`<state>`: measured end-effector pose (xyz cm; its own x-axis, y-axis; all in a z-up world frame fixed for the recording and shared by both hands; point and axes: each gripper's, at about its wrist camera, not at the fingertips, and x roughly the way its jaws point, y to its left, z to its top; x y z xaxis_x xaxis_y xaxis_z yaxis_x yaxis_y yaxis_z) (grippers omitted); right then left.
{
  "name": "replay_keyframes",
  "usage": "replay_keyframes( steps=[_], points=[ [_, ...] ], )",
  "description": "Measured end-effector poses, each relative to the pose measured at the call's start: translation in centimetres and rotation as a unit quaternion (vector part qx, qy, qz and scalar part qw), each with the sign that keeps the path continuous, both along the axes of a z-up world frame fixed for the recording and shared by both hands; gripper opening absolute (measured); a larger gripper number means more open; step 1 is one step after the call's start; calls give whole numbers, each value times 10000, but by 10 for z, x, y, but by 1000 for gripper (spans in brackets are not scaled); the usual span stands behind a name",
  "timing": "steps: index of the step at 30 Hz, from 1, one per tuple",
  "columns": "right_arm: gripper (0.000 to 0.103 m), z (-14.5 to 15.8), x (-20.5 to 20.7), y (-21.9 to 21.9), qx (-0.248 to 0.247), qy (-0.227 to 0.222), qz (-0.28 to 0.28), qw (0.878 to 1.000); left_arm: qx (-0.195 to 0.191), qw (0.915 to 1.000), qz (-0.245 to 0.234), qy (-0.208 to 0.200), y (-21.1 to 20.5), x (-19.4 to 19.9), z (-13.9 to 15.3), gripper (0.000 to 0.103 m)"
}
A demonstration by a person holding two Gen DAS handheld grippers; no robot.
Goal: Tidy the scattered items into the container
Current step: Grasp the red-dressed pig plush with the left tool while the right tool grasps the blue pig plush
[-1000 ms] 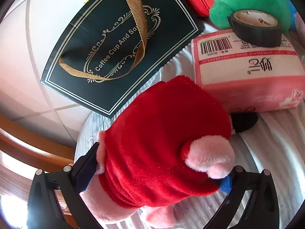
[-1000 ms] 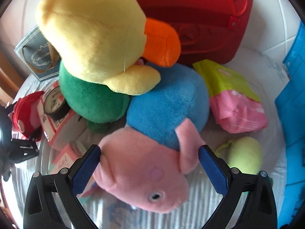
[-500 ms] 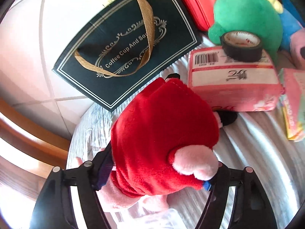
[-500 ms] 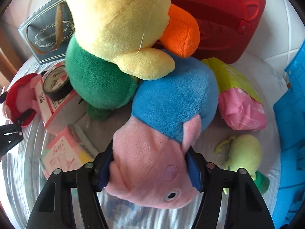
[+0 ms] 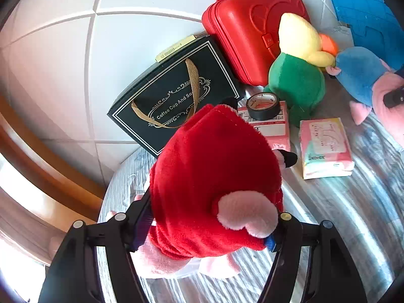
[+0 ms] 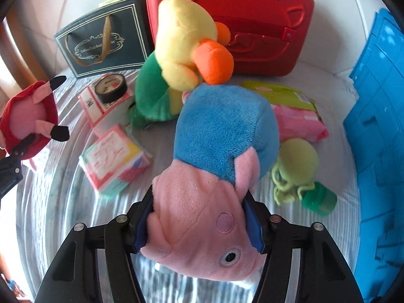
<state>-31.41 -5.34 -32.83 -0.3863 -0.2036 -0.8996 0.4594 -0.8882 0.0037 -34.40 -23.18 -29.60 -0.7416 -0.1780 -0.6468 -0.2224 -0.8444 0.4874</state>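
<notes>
My left gripper is shut on a pink pig plush in a red dress and holds it above the striped bed cover; it also shows in the right wrist view. My right gripper is shut on the pink head of a pig plush in a blue shirt, lifted off the cover; this plush shows in the left wrist view. A blue crate stands at the right.
A yellow and green duck plush, a red case, a dark gift bag, black tape on a pink tissue pack, another tissue pack, a pink-green packet and a green toy lie around.
Both grippers have risen and pulled back with their plushes. The right gripper closed on the blue-shirted pig's head and lifted it away from the duck.
</notes>
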Motion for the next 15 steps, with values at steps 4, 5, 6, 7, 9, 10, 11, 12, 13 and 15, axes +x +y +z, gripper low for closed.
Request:
replay_keyframes(
  steps=[4,5,6,7,9,10,11,12,13,15],
  points=[
    [61,8,37,11,-79,-38,26,10000,62,10000,21,6,18,28,16,68],
    [61,10,47,13,-96,-42,30,9999,57,10000,13,16,23,38,22,68],
    [61,13,56,16,-116,-50,38,9999,54,10000,11,27,27,49,28,68],
    [61,13,62,16,-134,-56,54,9999,64,10000,20,29,30,58,32,68],
    [61,17,75,21,-170,-44,99,9998,98,9999,55,43,34,75,39,68],
    [61,21,82,22,-169,-30,136,9998,115,9999,79,52,36,84,42,68],
    [61,26,89,25,-184,-10,174,9997,138,9998,100,72,38,93,46,69],
    [61,31,96,28,-208,14,209,9996,162,9998,114,98,39,100,50,69],
    [61,36,102,30,-223,42,245,9994,189,9997,131,125,41,107,53,69],
    [61,48,114,33,-290,83,300,9991,251,9994,182,172,43,119,60,69]
  ],
)
